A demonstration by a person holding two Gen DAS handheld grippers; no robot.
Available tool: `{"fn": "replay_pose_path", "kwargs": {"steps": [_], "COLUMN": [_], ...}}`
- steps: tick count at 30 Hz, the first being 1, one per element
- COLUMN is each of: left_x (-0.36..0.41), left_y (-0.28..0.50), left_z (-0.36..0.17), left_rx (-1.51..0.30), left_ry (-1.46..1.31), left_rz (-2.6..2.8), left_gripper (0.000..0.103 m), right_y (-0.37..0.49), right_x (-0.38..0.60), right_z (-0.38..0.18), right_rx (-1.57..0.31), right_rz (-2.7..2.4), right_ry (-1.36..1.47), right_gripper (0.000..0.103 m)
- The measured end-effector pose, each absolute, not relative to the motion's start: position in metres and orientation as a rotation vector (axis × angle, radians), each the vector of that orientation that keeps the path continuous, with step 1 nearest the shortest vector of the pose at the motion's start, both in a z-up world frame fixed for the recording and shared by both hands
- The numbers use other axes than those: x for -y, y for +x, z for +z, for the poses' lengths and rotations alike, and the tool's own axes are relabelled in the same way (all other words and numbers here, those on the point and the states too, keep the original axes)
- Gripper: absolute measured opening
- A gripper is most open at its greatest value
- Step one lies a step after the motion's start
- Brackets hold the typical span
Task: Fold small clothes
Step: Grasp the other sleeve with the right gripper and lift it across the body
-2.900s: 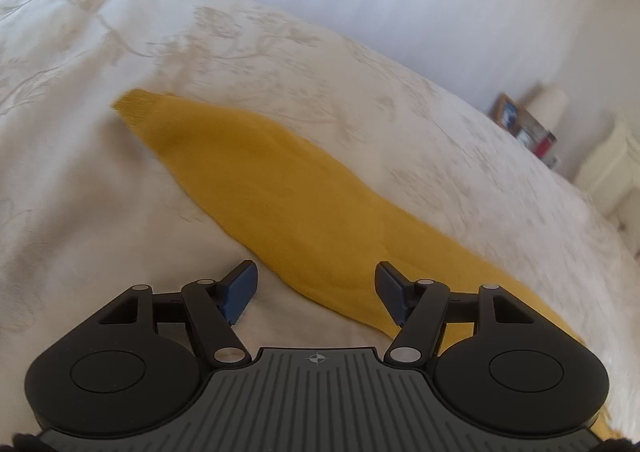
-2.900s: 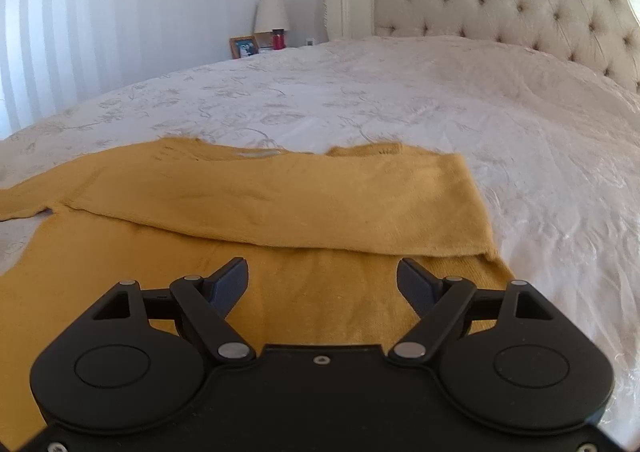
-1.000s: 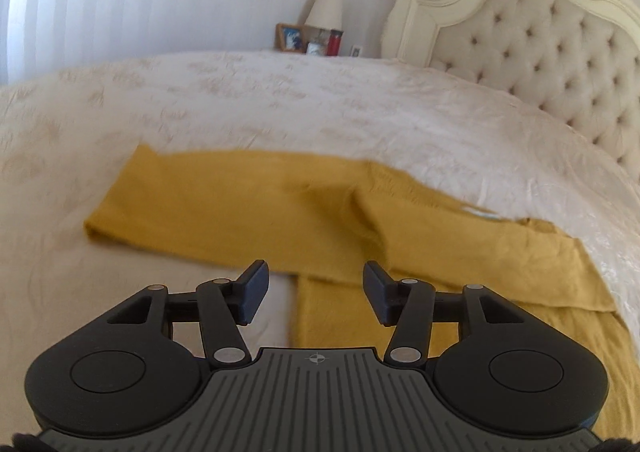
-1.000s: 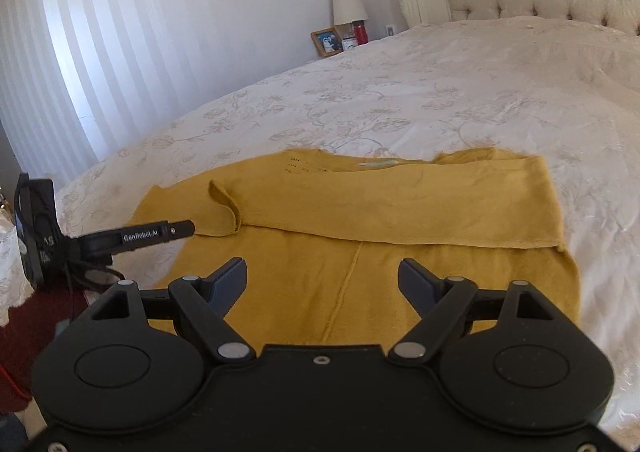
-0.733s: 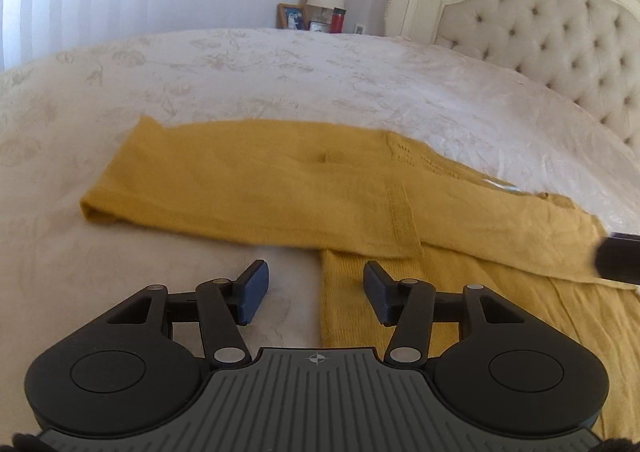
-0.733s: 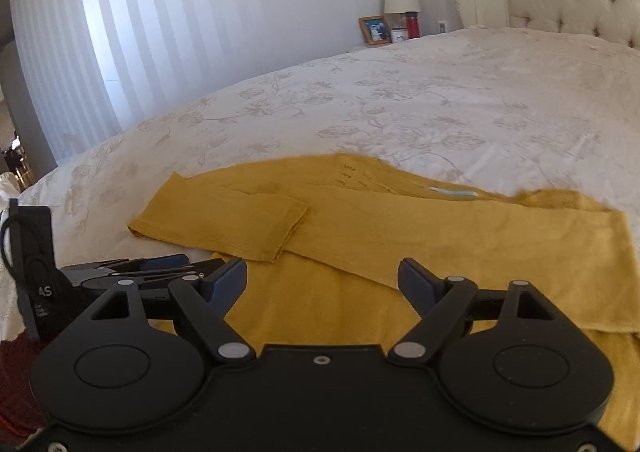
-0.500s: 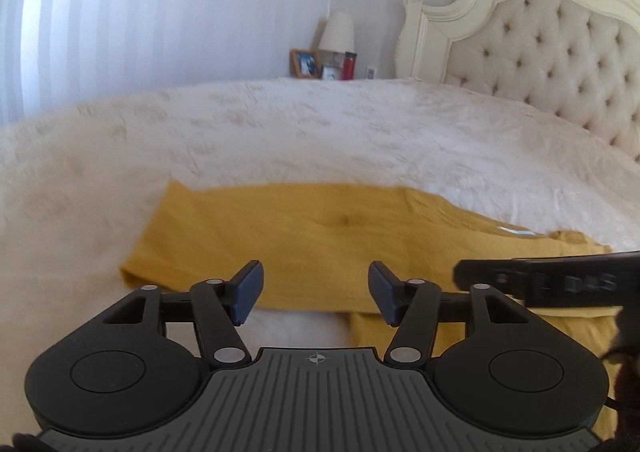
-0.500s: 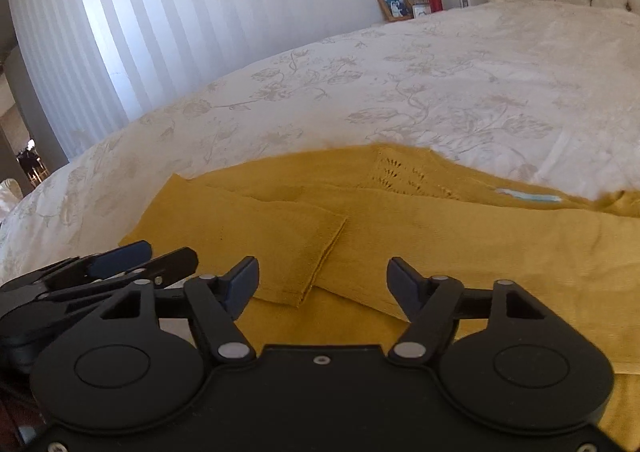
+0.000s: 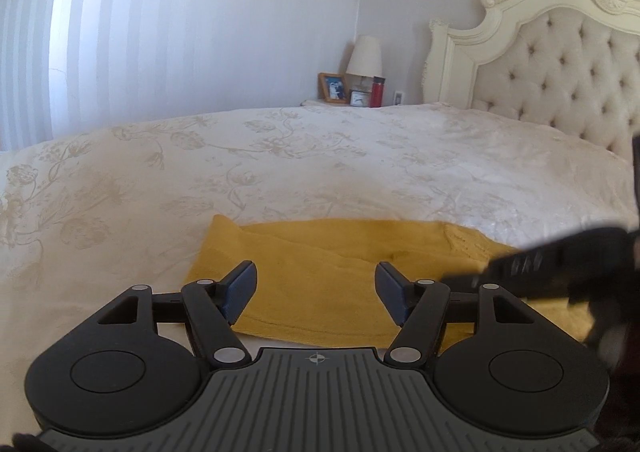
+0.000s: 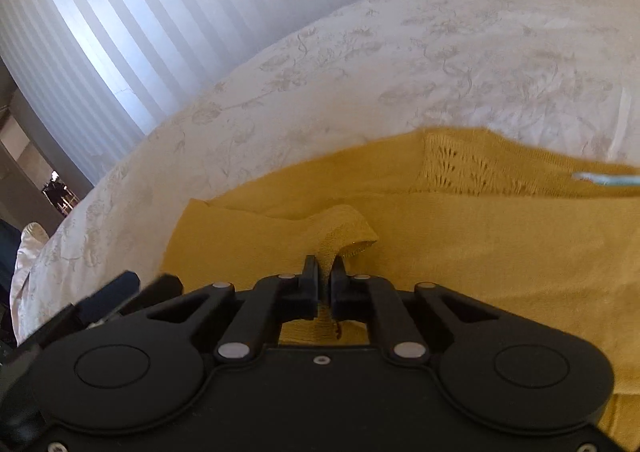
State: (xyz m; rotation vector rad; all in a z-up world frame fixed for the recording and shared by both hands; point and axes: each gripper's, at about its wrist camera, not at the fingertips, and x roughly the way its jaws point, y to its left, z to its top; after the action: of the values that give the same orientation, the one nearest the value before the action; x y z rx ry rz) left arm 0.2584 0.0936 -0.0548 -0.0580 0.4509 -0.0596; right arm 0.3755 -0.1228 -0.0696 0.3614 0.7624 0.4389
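The yellow sweater (image 10: 460,252) lies flat on the bed (image 10: 440,52), occupying the 3 to 6 o'clock area of the right wrist view, with one sleeve folded across the body and its cuff (image 10: 344,230) raised into a small peak. The right tool (image 10: 325,272) has just closed and its jaws now pinch that cuff at the view's center. The left tool (image 9: 316,288) has just been widening and stands partly open, gripping nothing, its fingers (image 9: 240,286) poised above the sweater's edge at 6 o'clock, with the blurred right tool at its 3 o'clock.
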Motion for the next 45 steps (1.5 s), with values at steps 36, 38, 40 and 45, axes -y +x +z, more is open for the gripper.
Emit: {"fn": "replay_pose_path", "kwargs": {"steps": [36,38,40,45], "left_x": [-0.051,-0.051,-0.050,-0.047], "left_y": [0.276,0.275,0.274,0.272], "left_z": [-0.114,-0.114,-0.114,-0.113], "left_rx": [-0.649,-0.647,-0.645,-0.643], "left_ry": [-0.070,-0.067,-0.059,-0.051], "left_rz": [-0.394,-0.392,-0.391,-0.388], "left_gripper": [0.064,0.064,0.065,0.065], "right_y": [0.318,0.317,0.317,0.319], "right_x": [0.353,0.360,0.364,0.371], "right_z": [-0.004,-0.018,-0.030,-0.068], "right_rx": [-0.673,-0.704,-0.729,-0.838], "right_rz": [-0.081,-0.115,-0.155,-0.227], "right_ry": [0.324,0.314,0.291,0.258], "right_gripper": [0.012,0.012,0.012,0.025]}}
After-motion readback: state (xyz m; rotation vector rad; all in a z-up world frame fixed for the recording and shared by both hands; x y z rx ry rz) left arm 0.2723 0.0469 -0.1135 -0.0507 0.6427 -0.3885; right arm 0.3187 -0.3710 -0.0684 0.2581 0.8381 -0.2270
